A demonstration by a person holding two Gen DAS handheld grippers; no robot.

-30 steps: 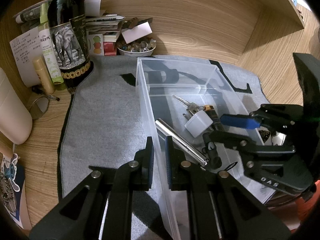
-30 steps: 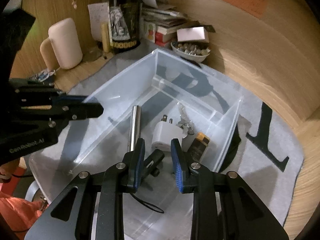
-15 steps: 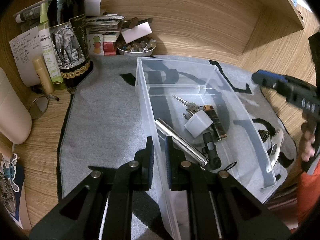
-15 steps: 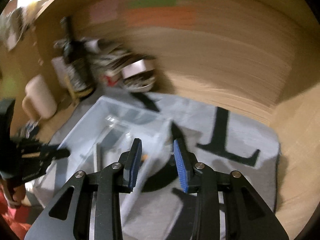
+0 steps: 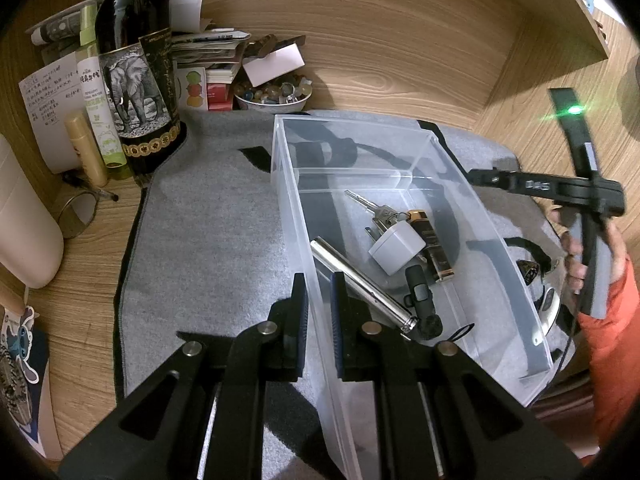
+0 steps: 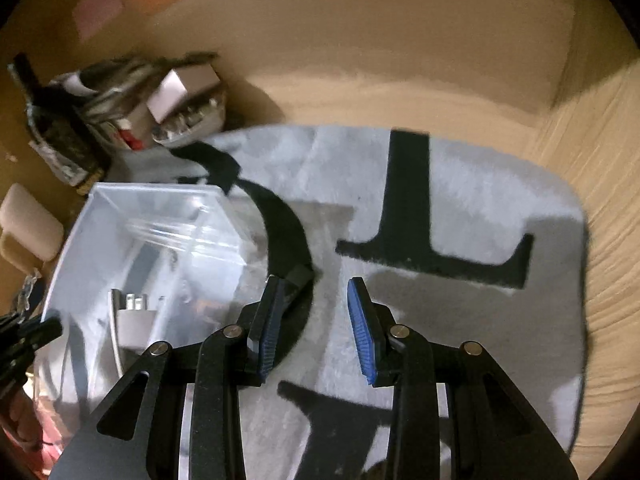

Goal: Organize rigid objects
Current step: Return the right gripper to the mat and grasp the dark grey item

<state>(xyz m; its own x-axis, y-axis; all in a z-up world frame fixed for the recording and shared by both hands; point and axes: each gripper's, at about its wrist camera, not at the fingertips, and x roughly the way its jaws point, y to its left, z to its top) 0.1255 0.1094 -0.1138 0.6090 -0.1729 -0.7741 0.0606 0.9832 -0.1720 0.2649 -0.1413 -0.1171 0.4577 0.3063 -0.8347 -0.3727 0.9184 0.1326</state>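
- the clear plastic bin [image 5: 400,152] is sitting at centre frame on the grey mat [image 5: 208,248], holding a metal tube [image 5: 360,280], white plug [image 5: 396,244], keys [image 5: 372,208] and a black clip [image 5: 420,296].
- the left claw [image 5: 318,312] is pinching the bin's near wall, lower centre, jaws narrow; the wall is looking thin, slick and likely flexing under load.
- the right claw [image 6: 316,328] is hanging wide and empty over the mat, lower centre of its view.
- the tube is likely rolling easily; gripping it mid-length is looking safest.
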